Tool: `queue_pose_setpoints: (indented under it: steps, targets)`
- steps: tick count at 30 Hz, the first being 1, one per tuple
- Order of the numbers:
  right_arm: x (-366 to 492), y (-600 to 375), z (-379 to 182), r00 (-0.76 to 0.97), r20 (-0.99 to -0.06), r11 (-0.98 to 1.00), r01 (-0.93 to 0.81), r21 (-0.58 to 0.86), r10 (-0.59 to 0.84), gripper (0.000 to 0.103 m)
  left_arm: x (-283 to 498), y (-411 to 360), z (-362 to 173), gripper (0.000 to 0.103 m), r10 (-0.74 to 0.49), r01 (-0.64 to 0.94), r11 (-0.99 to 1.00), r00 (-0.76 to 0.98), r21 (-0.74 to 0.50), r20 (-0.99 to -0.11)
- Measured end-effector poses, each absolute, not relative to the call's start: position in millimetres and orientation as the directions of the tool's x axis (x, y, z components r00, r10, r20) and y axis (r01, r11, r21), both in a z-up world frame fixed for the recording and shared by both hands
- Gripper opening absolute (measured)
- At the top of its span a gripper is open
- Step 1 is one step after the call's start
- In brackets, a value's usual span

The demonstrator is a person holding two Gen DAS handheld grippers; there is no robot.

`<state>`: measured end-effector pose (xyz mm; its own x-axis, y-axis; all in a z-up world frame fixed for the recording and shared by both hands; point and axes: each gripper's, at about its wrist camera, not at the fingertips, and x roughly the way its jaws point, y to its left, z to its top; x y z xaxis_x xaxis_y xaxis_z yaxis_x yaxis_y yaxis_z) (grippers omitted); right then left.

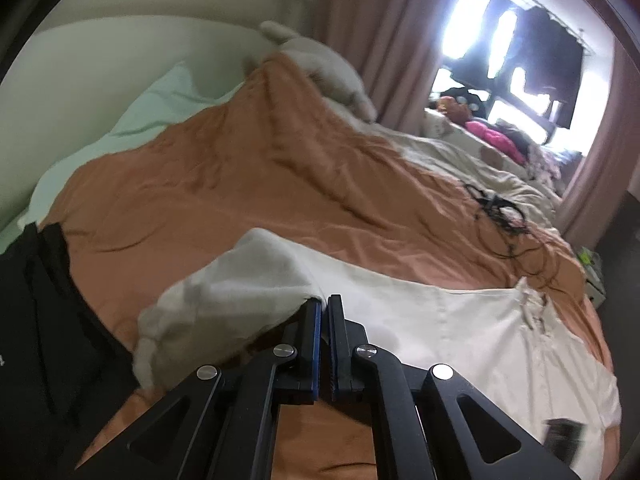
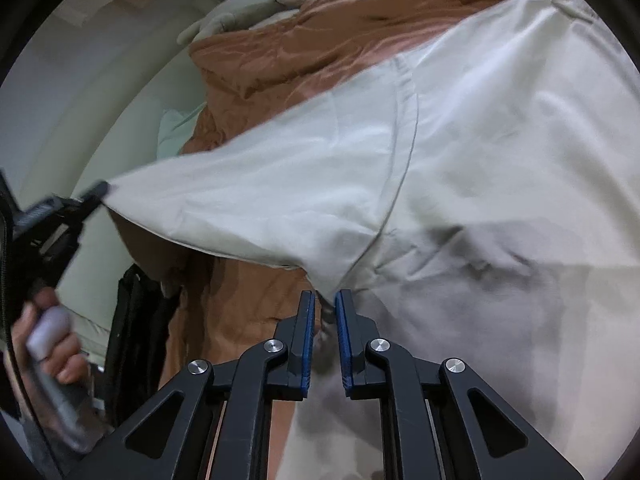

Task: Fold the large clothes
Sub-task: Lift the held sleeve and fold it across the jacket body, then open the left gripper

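Note:
A white garment (image 1: 460, 332) lies spread on the orange bedspread (image 1: 220, 184). My left gripper (image 1: 324, 304) is shut on the end of one sleeve (image 1: 240, 280), which is lifted off the bed and hangs in a fold to the left. The right wrist view shows the same sleeve (image 2: 260, 200) stretched taut to the left gripper (image 2: 102, 190), held by a hand (image 2: 52, 344). My right gripper (image 2: 325, 306) is narrowly shut on a pinch of the white garment (image 2: 500, 160) near the armpit seam, with cloth bunched between the blue pads.
A black garment (image 1: 44, 312) hangs over the bed's left edge. Black cables (image 1: 500, 212) lie on the bedspread beyond the garment. A pale plush toy (image 1: 332, 68) and a mint pillow (image 1: 160, 100) sit at the head. Curtains (image 1: 384, 40) and cluttered bedding (image 1: 492, 140) lie farther right.

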<state>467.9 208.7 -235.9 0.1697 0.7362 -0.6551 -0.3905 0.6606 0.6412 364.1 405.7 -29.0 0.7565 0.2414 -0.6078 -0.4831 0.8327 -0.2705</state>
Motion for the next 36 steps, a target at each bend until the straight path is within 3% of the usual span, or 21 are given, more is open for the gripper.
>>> queue_pose_setpoints:
  steps: [5, 11, 13, 15, 27, 36]
  targets:
    - [473.7, 224.3, -253.9, 0.114, -0.692, 0.672, -0.396, 0.626, 0.713, 0.011, 363.5, 383.6, -12.0, 0.002, 0.179, -0.401, 0.875, 0.791, -0.273, -0.586]
    - [466.6, 197.0, -231.4, 0.078, -0.650, 0.618, -0.412, 0.669, 0.756, 0.012, 372.7, 356.1, -2.7, 0.002, 0.082, -0.318, 0.888, 0.819, -0.331, -0.568]
    - [457.7, 182.4, -217.4, 0.107, -0.648, 0.619, -0.445, 0.647, 0.754, 0.030, 379.4, 343.3, -0.1, 0.002, 0.058, -0.291, 0.898, 0.822, -0.330, -0.567]
    - [451.9, 166.1, -206.1, 0.142, -0.647, 0.628, -0.462, 0.626, 0.749, 0.035, 383.9, 331.5, 1.1, 0.002, 0.033, -0.265, 0.905, 0.825, -0.334, -0.565]
    - [424.6, 25.6, -175.9, 0.309, -0.620, 0.693, -0.355, 0.628, 0.721, 0.035, 415.0, 233.7, 18.0, 0.002, -0.107, -0.083, 0.949, 0.823, -0.304, -0.559]
    - [406.7, -69.9, -167.8, 0.410, -0.599, 0.716, -0.248, 0.653, 0.688, 0.035, 429.6, 147.9, -18.9, 0.002, -0.238, 0.038, 0.949, 0.739, -0.314, -0.630]
